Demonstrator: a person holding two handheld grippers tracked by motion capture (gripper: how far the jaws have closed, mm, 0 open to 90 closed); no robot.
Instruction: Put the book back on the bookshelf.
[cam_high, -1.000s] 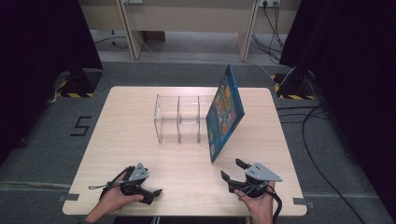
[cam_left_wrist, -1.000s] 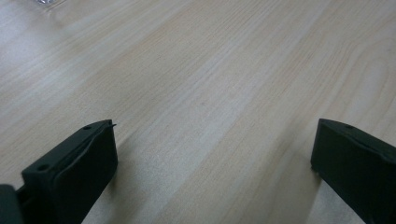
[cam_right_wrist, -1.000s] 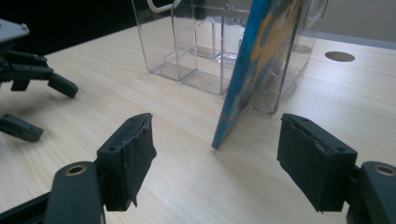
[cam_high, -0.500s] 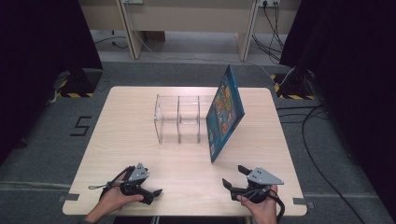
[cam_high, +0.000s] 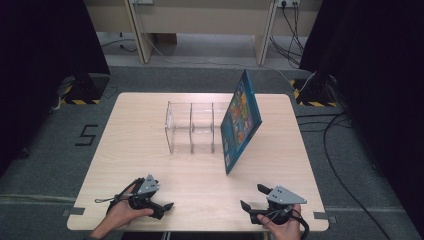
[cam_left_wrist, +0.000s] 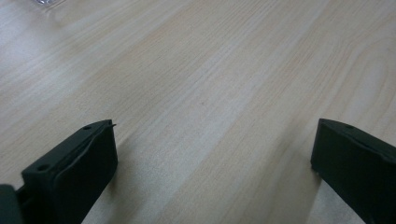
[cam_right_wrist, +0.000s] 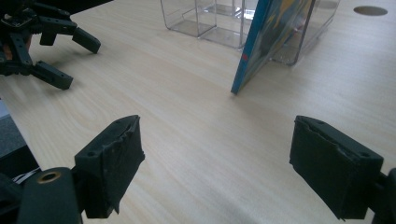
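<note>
Both my tools rest low in the frame on the pale wooden tabletop (cam_high: 140, 125), left tool (cam_high: 162, 207) and right tool (cam_high: 252, 197) each with jaws spread wide, pinching nothing. At centre, a blue picture book (cam_high: 241, 120) with a colourful cover leans tilted against a clear acrylic divider rack (cam_high: 191, 127).

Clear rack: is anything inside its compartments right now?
The clear rack has two open compartments that look empty in the high view. The blue book leans against its right end, so the space behind that cover is hidden.
</note>
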